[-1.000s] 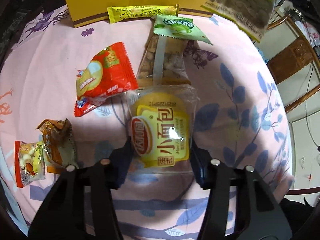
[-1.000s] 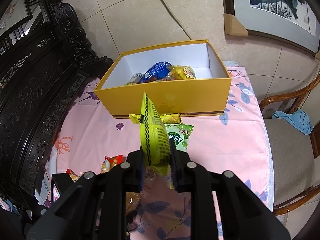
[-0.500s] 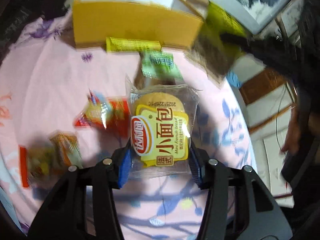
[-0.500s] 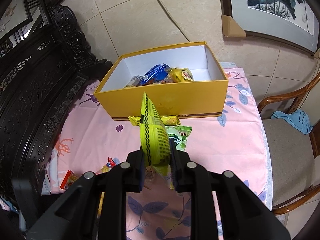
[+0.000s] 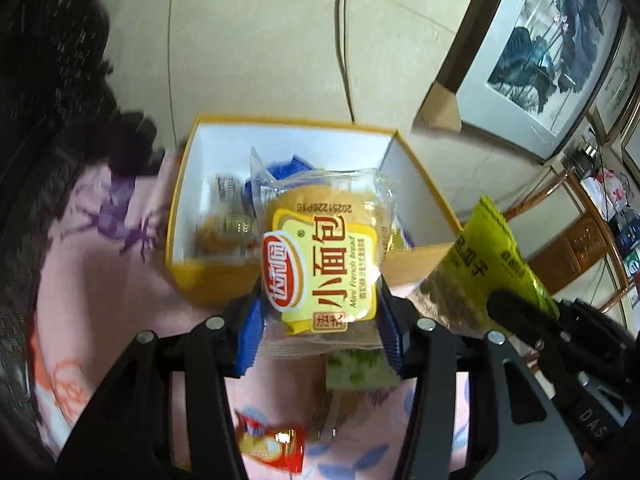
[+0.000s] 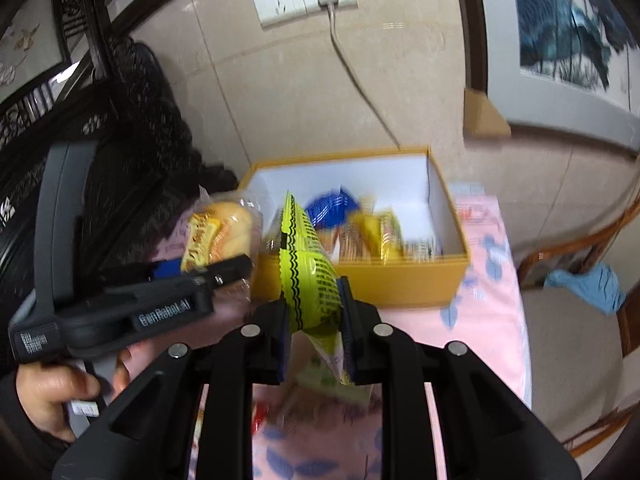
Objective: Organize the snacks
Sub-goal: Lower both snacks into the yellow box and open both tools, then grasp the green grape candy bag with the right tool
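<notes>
My left gripper (image 5: 318, 320) is shut on a clear pack of mini French bread (image 5: 322, 264) with a yellow label, held in the air in front of the open yellow box (image 5: 176, 216). It also shows in the right wrist view (image 6: 218, 236). My right gripper (image 6: 314, 312) is shut on a lime-green snack bag (image 6: 306, 268), held upright just before the box (image 6: 400, 280). The green bag also shows at the right of the left wrist view (image 5: 480, 264). The box holds a blue packet (image 6: 326, 210) and several yellow ones.
A red snack packet (image 5: 272, 446) and a pale green packet (image 5: 356, 370) lie on the pink flowered tablecloth (image 5: 88, 280) below my grippers. Dark carved furniture (image 6: 132, 120) stands at the left. A wooden chair with a blue cloth (image 6: 588, 284) is at the right.
Both grippers rose and moved toward the yellow box with their snacks. The left one lifted the bread pack off the table and now looks into the box.
</notes>
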The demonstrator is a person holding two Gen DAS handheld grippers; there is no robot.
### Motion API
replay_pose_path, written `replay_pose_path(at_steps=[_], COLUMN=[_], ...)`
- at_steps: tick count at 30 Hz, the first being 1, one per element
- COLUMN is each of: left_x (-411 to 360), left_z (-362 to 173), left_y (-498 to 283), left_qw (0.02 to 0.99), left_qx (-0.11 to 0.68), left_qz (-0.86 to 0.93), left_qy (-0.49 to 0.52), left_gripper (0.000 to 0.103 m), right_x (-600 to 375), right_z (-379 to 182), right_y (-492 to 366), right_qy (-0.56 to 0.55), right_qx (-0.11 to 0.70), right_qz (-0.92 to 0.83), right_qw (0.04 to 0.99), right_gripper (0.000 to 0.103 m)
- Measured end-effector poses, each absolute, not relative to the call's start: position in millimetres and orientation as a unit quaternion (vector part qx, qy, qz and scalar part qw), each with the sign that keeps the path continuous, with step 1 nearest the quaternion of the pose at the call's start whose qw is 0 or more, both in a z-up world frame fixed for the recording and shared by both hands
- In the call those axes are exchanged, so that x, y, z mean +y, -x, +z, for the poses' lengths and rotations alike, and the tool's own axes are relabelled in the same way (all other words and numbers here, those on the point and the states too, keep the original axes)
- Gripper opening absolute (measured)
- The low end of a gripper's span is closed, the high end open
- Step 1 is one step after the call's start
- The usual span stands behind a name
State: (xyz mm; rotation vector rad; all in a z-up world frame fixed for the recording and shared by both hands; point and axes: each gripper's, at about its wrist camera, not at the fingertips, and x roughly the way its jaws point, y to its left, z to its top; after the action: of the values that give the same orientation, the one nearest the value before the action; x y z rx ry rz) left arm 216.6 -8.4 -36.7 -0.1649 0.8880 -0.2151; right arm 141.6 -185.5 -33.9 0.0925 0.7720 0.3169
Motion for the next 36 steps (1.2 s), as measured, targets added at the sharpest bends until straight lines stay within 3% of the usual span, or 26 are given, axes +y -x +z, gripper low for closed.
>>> replay_pose_path(at_steps=[11, 13, 14, 15, 16, 17, 26, 27, 36], left_x=[-6.2, -5.9, -4.6, -2.4, 3.4, 8.4, 40.2, 40.2, 44.1], left_z=[-13.6, -11.8, -11.7, -10.7, -8.8, -7.4, -25.1, -32.0, -124.5], left_y=[-278.3, -296.3, -303.5, -310.9, -321.2, -324.6, -293.5, -282.8, -165.5], left_qw=[0.901, 0.902, 0.904, 0.906, 0.907, 0.909, 0.904, 0.902, 0.873], left_qx=[0.416, 0.418, 0.416, 0.414, 0.412, 0.408, 0.419, 0.423, 0.483], left_qz=[-0.099, -0.089, -0.078, -0.065, -0.042, -0.031, -0.027, -0.028, 0.002], left_qy=[0.072, 0.068, 0.067, 0.066, 0.07, 0.076, 0.086, 0.081, 0.068], left_gripper=[0.05, 0.052, 0.056, 0.081, 0.099, 0.099, 0.099, 0.099, 0.099], right_x=[-178.4, -176.9, -176.5, -174.1, -173.4, -175.6, -199.6, -202.7, -204.0], right_z=[-8.9, -7.1, -5.6, -4.2, -3.9, -3.8, -26.5, -36.0, -158.5], right_y=[-215.7, -231.8, -238.9, -246.3, -256.6, -264.3, -248.3, -235.3, -143.6], right_qy=[-0.025, -0.024, -0.024, -0.023, -0.02, -0.023, -0.04, -0.045, -0.101], right_qx=[0.352, 0.345, 0.337, 0.33, 0.329, 0.33, 0.367, 0.377, 0.488], right_qz=[0.149, 0.146, 0.142, 0.137, 0.13, 0.122, 0.136, 0.14, 0.118], right_qw=[0.924, 0.927, 0.93, 0.934, 0.935, 0.936, 0.919, 0.915, 0.859], right_gripper=[0.021, 0.027, 0.028, 0.035, 0.047, 0.052, 0.057, 0.062, 0.063])
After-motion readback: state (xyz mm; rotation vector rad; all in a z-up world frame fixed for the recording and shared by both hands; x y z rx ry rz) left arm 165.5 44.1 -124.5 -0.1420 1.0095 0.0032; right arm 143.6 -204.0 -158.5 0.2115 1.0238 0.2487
